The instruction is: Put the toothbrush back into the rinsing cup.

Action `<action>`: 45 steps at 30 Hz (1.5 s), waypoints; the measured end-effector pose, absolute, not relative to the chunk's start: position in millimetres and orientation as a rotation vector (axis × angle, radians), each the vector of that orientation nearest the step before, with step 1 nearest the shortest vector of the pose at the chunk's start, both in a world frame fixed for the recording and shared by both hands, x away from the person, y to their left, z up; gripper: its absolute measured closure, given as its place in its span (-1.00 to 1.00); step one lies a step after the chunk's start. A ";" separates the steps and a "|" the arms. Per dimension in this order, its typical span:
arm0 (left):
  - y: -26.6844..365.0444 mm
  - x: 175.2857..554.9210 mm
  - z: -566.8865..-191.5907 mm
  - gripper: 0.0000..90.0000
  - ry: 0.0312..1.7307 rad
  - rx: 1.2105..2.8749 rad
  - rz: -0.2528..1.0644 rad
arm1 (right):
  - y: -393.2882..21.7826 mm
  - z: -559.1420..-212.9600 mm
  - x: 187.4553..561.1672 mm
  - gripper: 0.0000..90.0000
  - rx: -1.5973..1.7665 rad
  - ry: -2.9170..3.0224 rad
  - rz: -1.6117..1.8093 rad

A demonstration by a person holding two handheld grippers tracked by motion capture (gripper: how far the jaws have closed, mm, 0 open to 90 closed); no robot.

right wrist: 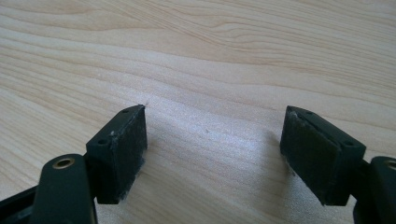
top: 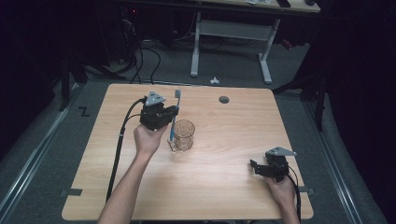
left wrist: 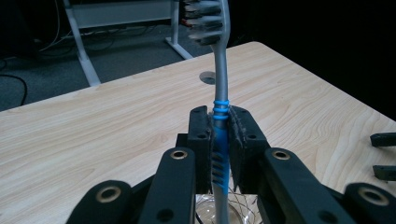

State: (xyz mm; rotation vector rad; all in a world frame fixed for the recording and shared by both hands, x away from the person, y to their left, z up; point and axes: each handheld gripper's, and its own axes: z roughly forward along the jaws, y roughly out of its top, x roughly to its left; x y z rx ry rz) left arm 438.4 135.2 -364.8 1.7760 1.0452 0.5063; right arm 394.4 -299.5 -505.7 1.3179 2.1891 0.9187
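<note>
We've got the brush [left wrist: 220, 140] clamped in the left claw [left wrist: 219, 140]: pads tight on the blue grip part of the handle, bristle head up and pointing away from us. In the high view the left claw [top: 161, 114] sits over the bench [top: 224, 186] w/ the brush [top: 174, 116] running near upright, its lower end reaching down at the near-left rim of the cup [top: 184, 134]. The left claw's own view shows glass [left wrist: 205, 210] right below the jaws w/ the handle's tail going down toward it, so the tail looks to be at or just inside the mouth; how deep, we can't tell.

So, as we judge it: pick-up done, brush carried to the cup, tip lined up. Left to do: lower it in (or lift it clear, if it's coming out; frames don't settle the direction), then let go and back off.

Right claw [top: 264, 168] rests near the bench's right front corner, well apart from the cup. Its jaws stand wide w/ nothing between them, just bare wood [right wrist: 210, 70]. It has no part in the job atm.

Cup stands upright, clear glass w/ a handle on the near-left side.
</note>
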 end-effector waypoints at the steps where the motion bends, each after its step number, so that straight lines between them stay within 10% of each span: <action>1: 135.1 438.2 -365.3 0.78 1.045 1.777 0.507 | -299.5 -505.7 394.4 -0.49 1.318 2.189 0.918; 45: 141.2 422.3 -374.9 0.77 1.042 1.860 0.480 | -299.4 -505.7 394.4 -0.49 1.318 2.189 0.918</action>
